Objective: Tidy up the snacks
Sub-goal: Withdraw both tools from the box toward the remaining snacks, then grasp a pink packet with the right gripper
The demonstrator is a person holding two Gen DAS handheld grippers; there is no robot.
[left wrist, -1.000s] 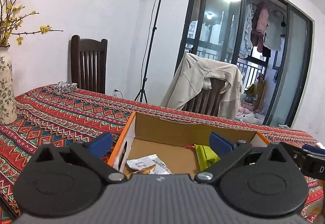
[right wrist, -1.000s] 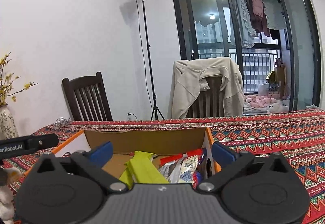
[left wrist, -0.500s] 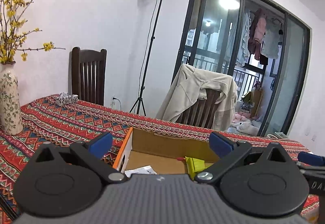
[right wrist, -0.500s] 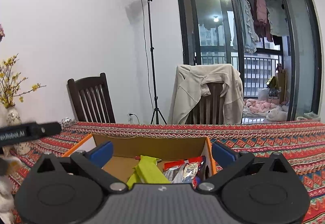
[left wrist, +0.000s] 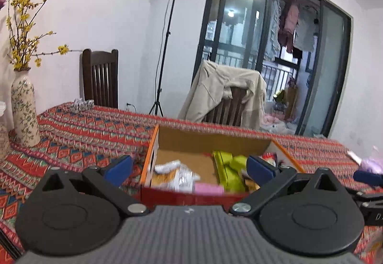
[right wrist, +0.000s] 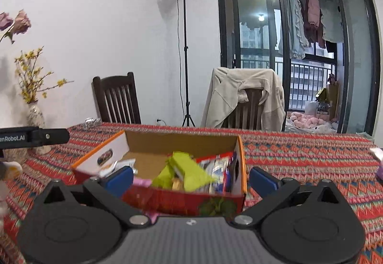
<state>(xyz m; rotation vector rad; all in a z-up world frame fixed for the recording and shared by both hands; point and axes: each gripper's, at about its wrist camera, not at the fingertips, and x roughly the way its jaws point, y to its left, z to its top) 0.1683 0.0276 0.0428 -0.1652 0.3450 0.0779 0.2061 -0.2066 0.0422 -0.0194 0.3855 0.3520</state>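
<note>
Both pairs of blue fingers are spread wide and hold nothing: the left gripper (left wrist: 189, 168) and the right gripper (right wrist: 191, 178) each frame the cardboard box (right wrist: 182, 142) on the patterned tablecloth (left wrist: 91, 134). Compared with a second ago both have drawn back, so the box's red front wall now shows, which suggests the packing is nearly done. Inside lie a green packet (right wrist: 184, 168), a white-and-orange packet (left wrist: 172, 173) and a pink one (left wrist: 208, 188) at the front edge.

Snack packets (right wrist: 184, 168) lie in the box (right wrist: 182, 142) on the surface (right wrist: 299, 151); vase (left wrist: 24, 113) far left; two chairs (right wrist: 117, 99) behind.
</note>
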